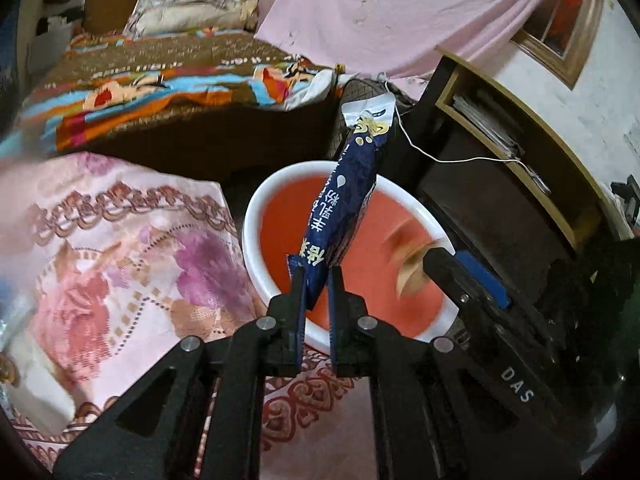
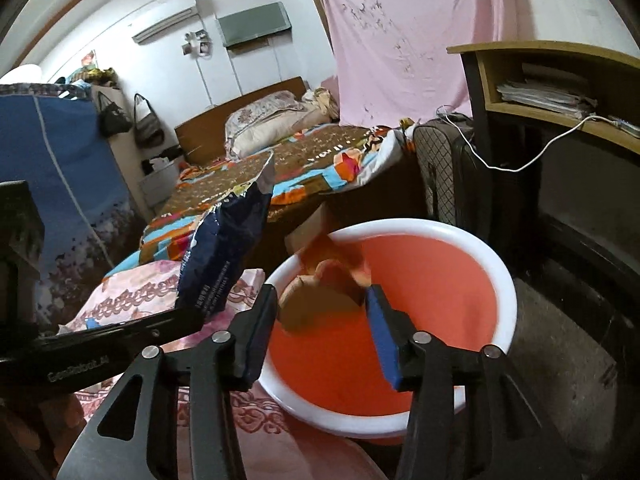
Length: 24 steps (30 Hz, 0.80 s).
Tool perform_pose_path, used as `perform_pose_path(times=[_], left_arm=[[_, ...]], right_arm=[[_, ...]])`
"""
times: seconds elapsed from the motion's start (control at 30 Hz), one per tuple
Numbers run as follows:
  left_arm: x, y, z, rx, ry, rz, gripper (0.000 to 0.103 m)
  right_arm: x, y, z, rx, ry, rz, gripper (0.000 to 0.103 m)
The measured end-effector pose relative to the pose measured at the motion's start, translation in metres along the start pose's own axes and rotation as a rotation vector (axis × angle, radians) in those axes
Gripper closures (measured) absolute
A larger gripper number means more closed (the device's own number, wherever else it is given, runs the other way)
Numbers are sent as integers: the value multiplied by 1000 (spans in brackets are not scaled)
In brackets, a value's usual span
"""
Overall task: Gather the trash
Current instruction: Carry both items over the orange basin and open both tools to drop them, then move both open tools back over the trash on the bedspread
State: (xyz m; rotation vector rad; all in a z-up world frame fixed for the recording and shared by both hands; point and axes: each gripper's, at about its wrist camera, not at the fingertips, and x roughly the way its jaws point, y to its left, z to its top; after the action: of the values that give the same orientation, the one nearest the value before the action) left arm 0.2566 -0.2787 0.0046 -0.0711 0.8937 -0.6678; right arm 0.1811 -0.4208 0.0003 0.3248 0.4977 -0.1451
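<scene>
My left gripper is shut on a dark blue snack wrapper with white and yellow print, held upright over the near rim of an orange basin with a white rim. The wrapper also shows in the right wrist view. My right gripper is open above the basin. A blurred brown and tan piece of cardboard-like trash is between and just beyond its fingers, over the basin; it also shows in the left wrist view.
A pink floral cloth covers the surface left of the basin. A bed with a patterned blanket lies behind. A dark desk with a shelf and a white cable stands to the right. A quilted suitcase stands beyond the basin.
</scene>
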Motion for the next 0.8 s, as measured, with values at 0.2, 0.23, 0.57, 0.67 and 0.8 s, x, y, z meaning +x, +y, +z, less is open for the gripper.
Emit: perform_pose_path(times=[0.2,0.23,0.57,0.67,0.8], left_arm=[[-2,11,-5,-36,8,2,91],[-4,13,-5,-42,3,3,89],[-69,43,-23,-80,-206,98,60],[-95,55,-34,-91,-282,152,49],[-127,70,-49,-98,-371,219,34]], right_arm=[[-5,-4,0,16,-11,-2,55],[-7,-3,0,17,-17,-1,55],[-45,31,5,-60,-164,25,35],[-57,44,4,-80,-215,49,26],[-72,65,0,-116,-269,86,15]])
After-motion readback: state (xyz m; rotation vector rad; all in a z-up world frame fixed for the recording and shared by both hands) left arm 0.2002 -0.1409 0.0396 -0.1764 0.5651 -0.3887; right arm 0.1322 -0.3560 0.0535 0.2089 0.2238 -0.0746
